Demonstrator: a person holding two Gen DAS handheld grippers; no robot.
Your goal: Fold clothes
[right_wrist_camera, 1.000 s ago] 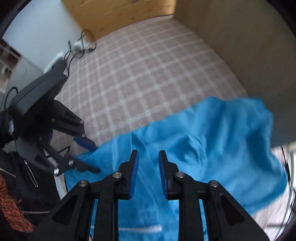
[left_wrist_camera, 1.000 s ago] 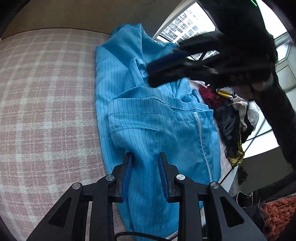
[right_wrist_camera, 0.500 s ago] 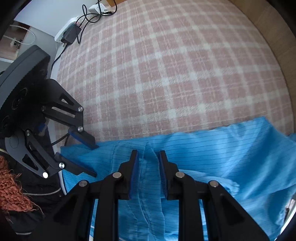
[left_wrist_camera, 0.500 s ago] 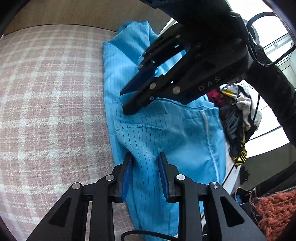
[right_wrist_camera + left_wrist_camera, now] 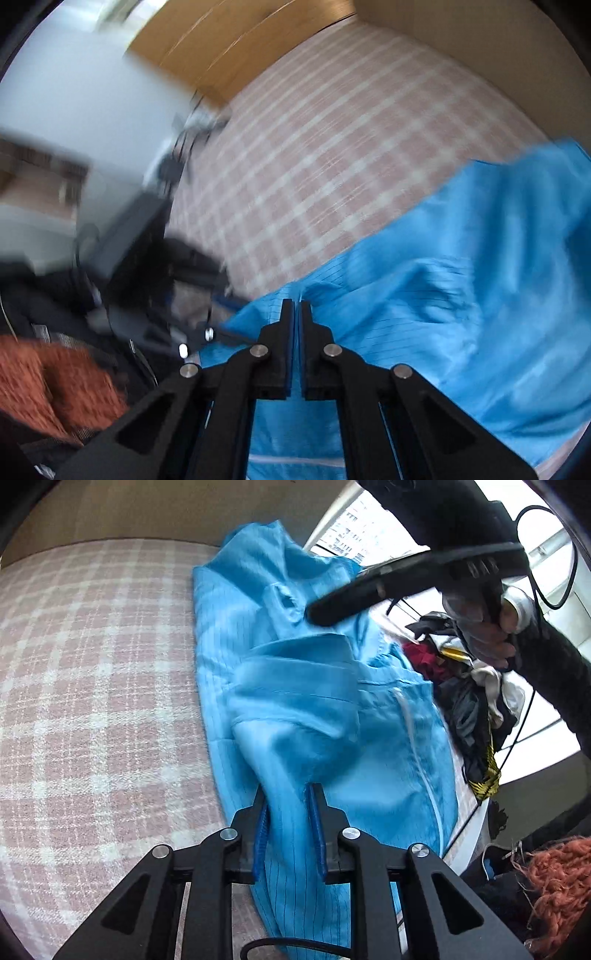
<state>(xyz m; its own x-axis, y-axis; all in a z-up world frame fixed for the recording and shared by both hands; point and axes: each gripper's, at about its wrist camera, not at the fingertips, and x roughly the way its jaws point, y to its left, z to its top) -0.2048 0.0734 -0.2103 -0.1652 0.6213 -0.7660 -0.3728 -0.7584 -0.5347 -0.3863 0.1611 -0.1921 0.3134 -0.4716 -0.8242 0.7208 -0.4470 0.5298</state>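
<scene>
garment [image 5: 317,716]: blue, fine pinstripes | bedcover [image 5: 96,686]: pink-white plaid | knit [image 5: 557,882]: rust-orange

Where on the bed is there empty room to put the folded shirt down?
The pink plaid bed cover lies bare on the side of the blue pinstriped garment away from the window, up to the beige wall. Toward the window it is crowded: a pile of dark, red and white clothes lies beside the garment.
</scene>
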